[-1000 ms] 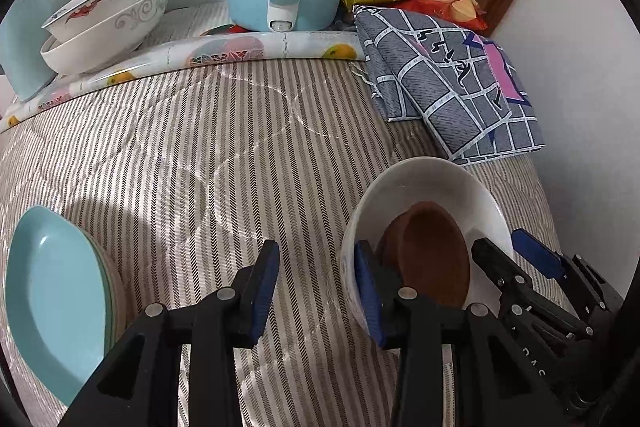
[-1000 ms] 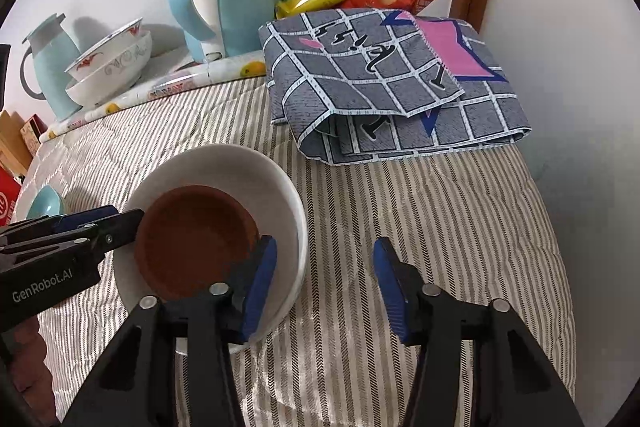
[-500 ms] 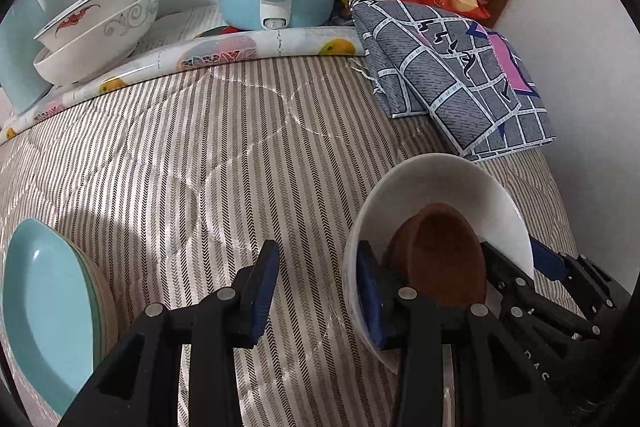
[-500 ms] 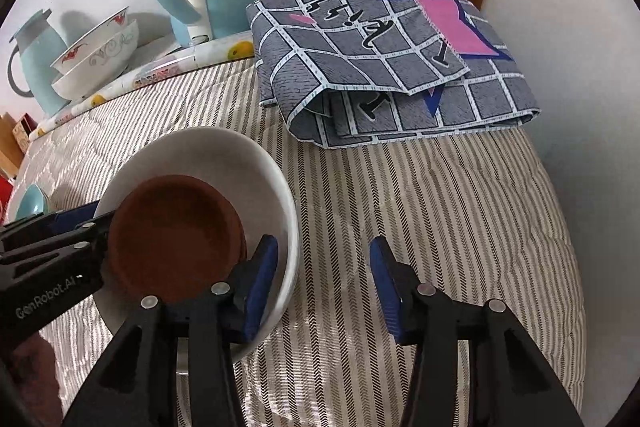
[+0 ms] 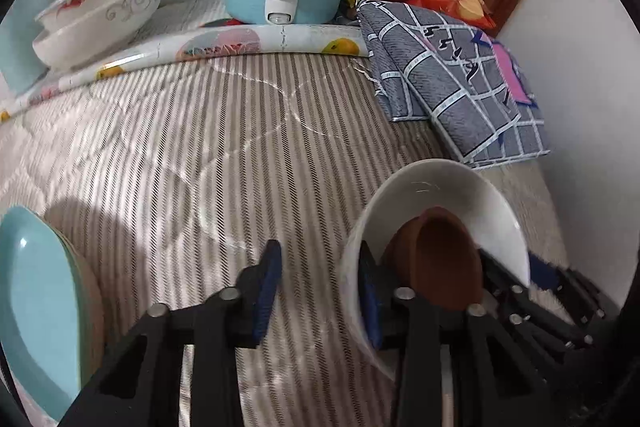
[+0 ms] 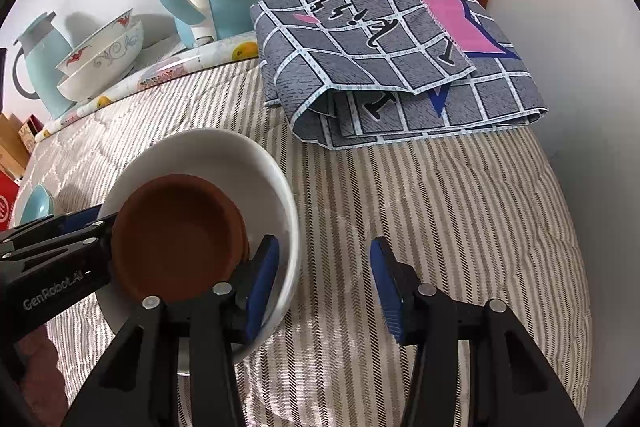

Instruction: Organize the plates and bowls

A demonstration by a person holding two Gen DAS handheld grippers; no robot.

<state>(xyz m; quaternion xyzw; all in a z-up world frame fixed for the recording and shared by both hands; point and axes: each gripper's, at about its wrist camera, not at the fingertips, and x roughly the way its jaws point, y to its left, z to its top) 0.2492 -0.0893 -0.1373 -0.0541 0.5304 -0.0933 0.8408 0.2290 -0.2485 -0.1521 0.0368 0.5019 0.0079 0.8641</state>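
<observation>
My left claw (image 5: 316, 291) stands open straddling the near rim of the white bowl (image 5: 460, 187), one finger inside it; my right claw (image 6: 322, 283) is open the same way over the opposite rim. The brown dish (image 6: 176, 235) sits inside that bowl on the striped bed (image 6: 440, 211). Open quilt stretches toward the stacked patterned bowls (image 5: 100, 19), and the folded grey cloth (image 6: 400, 67) lies near the bowl's far side.

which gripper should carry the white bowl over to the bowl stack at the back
Left, probably. Both grippers straddle the white bowl rim, jaws open, but the left gripper is on the side facing the bowl stack; the right gripper sits on the far side, near the folded cloth.
</observation>
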